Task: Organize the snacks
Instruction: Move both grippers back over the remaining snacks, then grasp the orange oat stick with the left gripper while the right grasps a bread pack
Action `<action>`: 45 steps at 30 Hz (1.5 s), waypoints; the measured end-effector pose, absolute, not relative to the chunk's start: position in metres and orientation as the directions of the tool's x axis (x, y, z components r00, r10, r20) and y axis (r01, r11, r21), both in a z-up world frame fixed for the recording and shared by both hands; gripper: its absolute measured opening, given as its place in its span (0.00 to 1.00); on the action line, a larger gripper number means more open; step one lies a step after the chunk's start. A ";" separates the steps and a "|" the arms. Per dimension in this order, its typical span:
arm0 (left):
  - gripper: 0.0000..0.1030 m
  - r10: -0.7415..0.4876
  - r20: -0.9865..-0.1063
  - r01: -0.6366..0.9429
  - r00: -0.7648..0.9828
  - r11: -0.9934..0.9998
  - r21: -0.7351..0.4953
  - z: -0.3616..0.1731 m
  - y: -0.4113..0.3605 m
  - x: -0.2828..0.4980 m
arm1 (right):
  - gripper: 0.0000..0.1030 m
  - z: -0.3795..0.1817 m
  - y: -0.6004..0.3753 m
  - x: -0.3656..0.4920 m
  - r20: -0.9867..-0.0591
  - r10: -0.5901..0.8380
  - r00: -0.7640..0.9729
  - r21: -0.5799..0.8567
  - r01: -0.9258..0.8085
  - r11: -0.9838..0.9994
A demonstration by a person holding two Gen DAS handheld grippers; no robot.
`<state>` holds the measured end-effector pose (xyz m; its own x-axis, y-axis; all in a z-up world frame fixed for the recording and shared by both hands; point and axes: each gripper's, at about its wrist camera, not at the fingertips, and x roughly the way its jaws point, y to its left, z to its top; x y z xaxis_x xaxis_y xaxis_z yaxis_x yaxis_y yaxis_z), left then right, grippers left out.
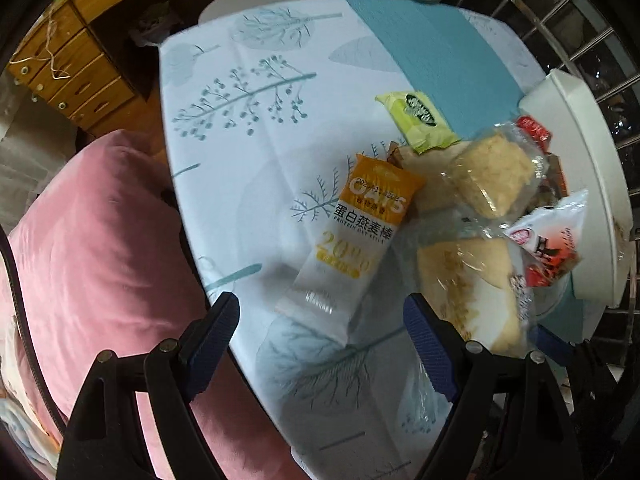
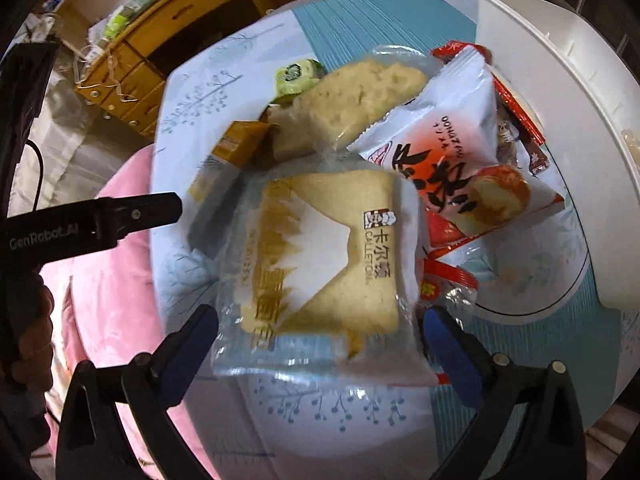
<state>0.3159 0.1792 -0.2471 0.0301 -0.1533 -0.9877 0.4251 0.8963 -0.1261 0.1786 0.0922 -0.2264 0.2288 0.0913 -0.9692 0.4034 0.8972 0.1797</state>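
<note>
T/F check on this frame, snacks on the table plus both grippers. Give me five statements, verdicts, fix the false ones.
1. The oat bar packet lies flat on the leaf-print tablecloth. True.
2. The left gripper is clamped on the oat bar packet. False: it is open, its jaws either side of the packet's near end, pads not pressing it.
3. The right gripper is open, with the clear-wrapped toast packet between its jaws. True.
4. The green packet sits inside the white bin. False: it lies on the table, partly on the teal runner.
5. The red-and-white bread packet lies apart from every other snack. False: it is in the pile, overlapping other packets.
</note>
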 end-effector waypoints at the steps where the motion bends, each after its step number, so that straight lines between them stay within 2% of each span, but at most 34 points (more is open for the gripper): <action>1: 0.81 -0.143 -0.989 0.430 0.024 0.895 -0.119 -0.252 0.176 0.318 | 1.00 -0.230 0.094 0.183 -0.972 0.075 0.223 0.164 0.411 0.897; 10: 0.80 -0.089 -0.996 0.422 0.001 0.903 -0.080 -0.286 0.165 0.337 | 1.00 -0.254 0.108 0.209 -0.982 0.011 0.188 0.091 0.422 0.902; 17: 0.69 -0.063 -0.998 0.447 0.030 0.894 -0.043 -0.292 0.154 0.343 | 1.00 -0.269 0.125 0.223 -0.983 -0.034 0.182 0.036 0.370 0.928; 19: 0.62 -0.056 -0.997 0.444 0.048 0.896 -0.029 -0.290 0.151 0.341 | 1.00 -0.271 0.130 0.226 -0.981 -0.059 0.185 0.010 0.353 0.936; 24: 0.55 -0.055 -0.996 0.437 0.068 0.899 -0.020 -0.288 0.150 0.343 | 1.00 -0.274 0.134 0.230 -0.978 -0.086 0.191 -0.017 0.335 0.942; 28: 0.37 -0.065 -0.994 0.432 0.089 0.902 -0.020 -0.283 0.151 0.342 | 0.98 -0.273 0.135 0.227 -0.976 -0.083 0.199 -0.017 0.312 0.950; 34: 0.36 -0.067 -0.993 0.415 0.101 0.910 -0.019 -0.284 0.153 0.341 | 0.88 -0.266 0.139 0.219 -0.978 -0.065 0.200 -0.004 0.291 0.957; 45: 0.36 -0.099 -0.992 0.345 0.074 0.936 -0.068 -0.281 0.172 0.334 | 0.81 -0.257 0.130 0.207 -0.987 0.041 0.152 0.082 0.271 0.959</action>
<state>0.3340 0.1717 -0.2806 0.0741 -0.0991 -0.9923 0.3453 0.9360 -0.0676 0.2072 0.1304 -0.2573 0.1524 0.0415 -0.9875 0.2708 0.9591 0.0821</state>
